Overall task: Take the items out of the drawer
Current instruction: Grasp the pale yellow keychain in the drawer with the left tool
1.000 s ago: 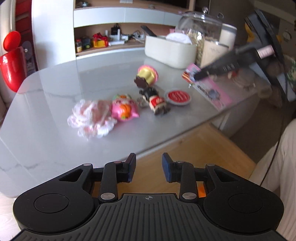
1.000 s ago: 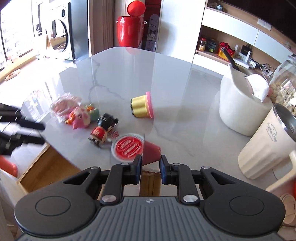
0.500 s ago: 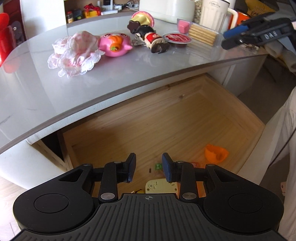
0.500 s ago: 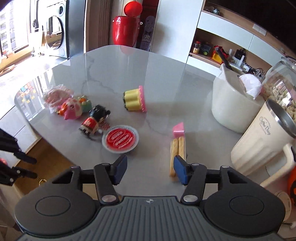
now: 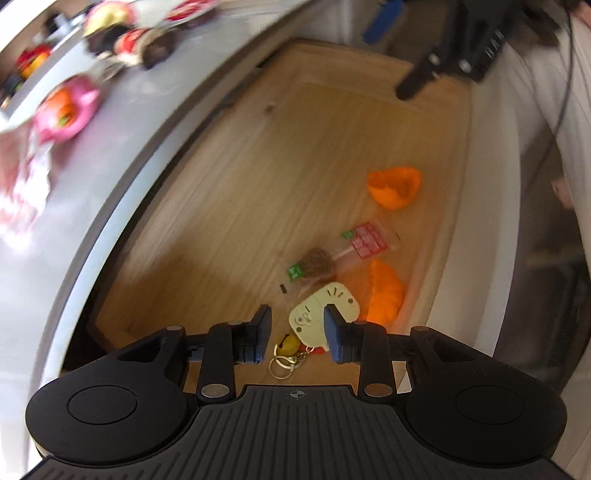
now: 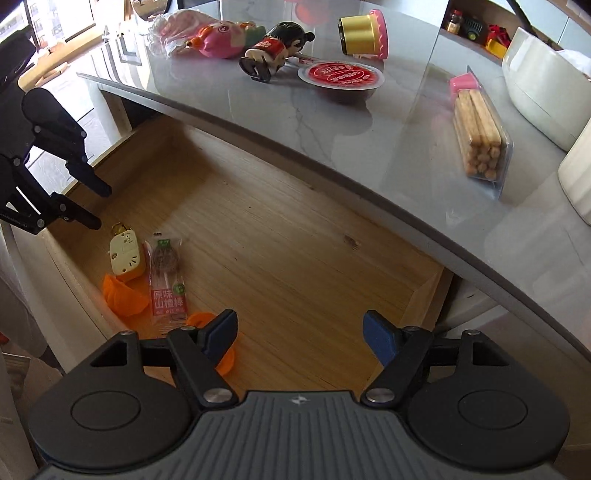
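Observation:
The wooden drawer (image 5: 258, 184) stands pulled out under the grey tabletop (image 6: 424, 184). In it lie a cream keychain toy (image 5: 325, 314) with a yellow bell (image 5: 288, 345), a red-and-clear snack packet (image 5: 343, 254) and two orange pieces (image 5: 395, 186). My left gripper (image 5: 297, 328) hangs open just above the keychain toy, its pads not touching it. My right gripper (image 6: 299, 332) is over the drawer's near right part; its jaws are opening with nothing between them. In the right wrist view the keychain toy (image 6: 123, 254), the packet (image 6: 166, 277) and the left gripper (image 6: 100, 206) sit at the left.
On the tabletop rest a biscuit pack (image 6: 478, 136), a red-lidded cup (image 6: 340, 79), a doll (image 6: 277, 50), a pink toy (image 6: 221, 37) and a yellow cup (image 6: 364, 33). White containers (image 6: 535, 81) stand at the far right. A person's pale sleeve (image 5: 535, 129) borders the drawer.
Both grippers dropped from over the tabletop down toward the drawer. The right gripper went from shut to wide, and the biscuit pack now lies on the table. The left gripper rolled.

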Action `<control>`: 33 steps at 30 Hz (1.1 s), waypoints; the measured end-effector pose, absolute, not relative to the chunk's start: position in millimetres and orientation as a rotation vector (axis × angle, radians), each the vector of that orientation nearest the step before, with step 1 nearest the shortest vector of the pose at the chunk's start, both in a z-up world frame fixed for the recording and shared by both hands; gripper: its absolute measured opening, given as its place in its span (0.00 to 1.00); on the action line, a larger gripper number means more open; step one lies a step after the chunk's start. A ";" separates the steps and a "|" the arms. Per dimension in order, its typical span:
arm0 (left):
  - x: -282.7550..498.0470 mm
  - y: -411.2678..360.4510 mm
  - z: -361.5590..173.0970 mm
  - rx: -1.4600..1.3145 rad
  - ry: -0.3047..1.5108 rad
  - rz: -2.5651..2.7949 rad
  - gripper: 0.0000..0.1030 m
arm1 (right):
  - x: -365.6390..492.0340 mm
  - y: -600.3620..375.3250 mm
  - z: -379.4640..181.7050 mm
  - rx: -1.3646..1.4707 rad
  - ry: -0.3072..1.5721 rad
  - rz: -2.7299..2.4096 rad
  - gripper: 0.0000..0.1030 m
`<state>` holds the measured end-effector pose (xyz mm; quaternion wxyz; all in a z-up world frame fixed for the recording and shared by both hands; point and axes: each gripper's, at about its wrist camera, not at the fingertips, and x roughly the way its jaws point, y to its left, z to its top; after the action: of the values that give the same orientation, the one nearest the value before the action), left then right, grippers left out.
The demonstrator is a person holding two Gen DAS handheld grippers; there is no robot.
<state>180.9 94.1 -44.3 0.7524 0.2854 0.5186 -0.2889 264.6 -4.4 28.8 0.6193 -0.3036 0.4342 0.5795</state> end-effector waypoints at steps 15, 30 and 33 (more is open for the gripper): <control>194.5 56.6 -94.0 1.015 1.219 -1.000 0.45 | 266.0 -5.9 20.6 -0.703 1.038 1.368 0.84; 225.5 83.4 -92.5 0.805 1.227 -0.695 0.40 | 267.0 -3.7 20.1 -0.690 1.052 1.348 0.88; 224.8 88.0 -91.9 0.757 1.186 -0.632 0.41 | 267.9 -3.0 18.9 -0.689 1.054 1.335 0.88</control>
<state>224.8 88.0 -91.9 0.7171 0.3422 0.5358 -0.2857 267.9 -3.0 18.9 0.6076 -0.2982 0.4561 0.5778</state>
